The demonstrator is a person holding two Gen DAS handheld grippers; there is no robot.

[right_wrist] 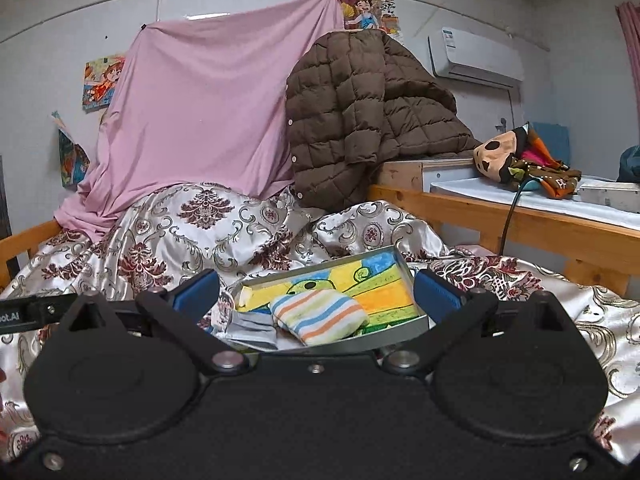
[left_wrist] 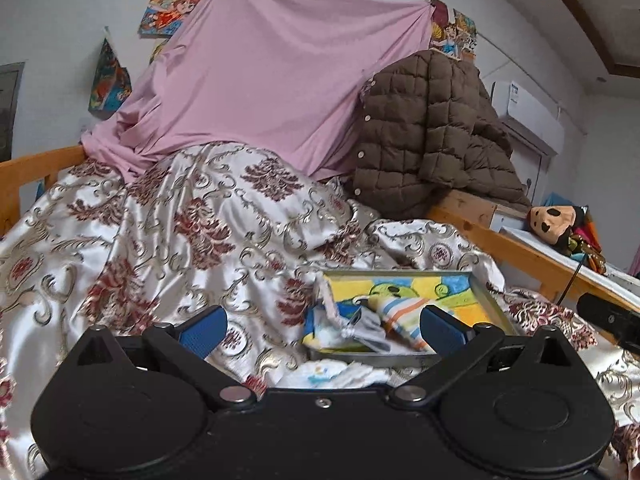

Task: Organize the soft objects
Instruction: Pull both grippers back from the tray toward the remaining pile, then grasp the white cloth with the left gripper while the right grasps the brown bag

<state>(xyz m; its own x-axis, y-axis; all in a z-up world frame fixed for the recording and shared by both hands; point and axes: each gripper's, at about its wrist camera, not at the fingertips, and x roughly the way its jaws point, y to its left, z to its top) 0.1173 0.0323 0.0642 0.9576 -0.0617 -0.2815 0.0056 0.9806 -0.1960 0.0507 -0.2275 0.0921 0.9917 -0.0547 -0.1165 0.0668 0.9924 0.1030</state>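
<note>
A shallow metal tray point(right_wrist: 404, 268) with a bright painted bottom is seen lying on a patterned satin bedspread point(right_wrist: 168, 236). Inside the tray a striped sock point(right_wrist: 320, 314) is laid, with a grey cloth point(right_wrist: 256, 330) touching it on its left side; in the left wrist view the same striped sock point(left_wrist: 404, 316) and grey cloth point(left_wrist: 368, 330) are found at the near end of the tray point(left_wrist: 486, 294). A white cloth with blue marks point(left_wrist: 332, 372) is seen on the bedspread point(left_wrist: 160, 240) just outside the tray's near rim. The left gripper point(left_wrist: 322, 330) is held with its blue pads spread wide apart and nothing between them, above the near end of the tray. The right gripper point(right_wrist: 316, 292) is likewise spread wide and empty, with the sock framed between its pads. Behind, a pink sheet point(right_wrist: 208, 108) is hung up, and a brown quilted jacket point(right_wrist: 360, 116) is draped beside it. A plush toy point(right_wrist: 500, 154) is set on a wooden shelf point(right_wrist: 540, 220).
</note>
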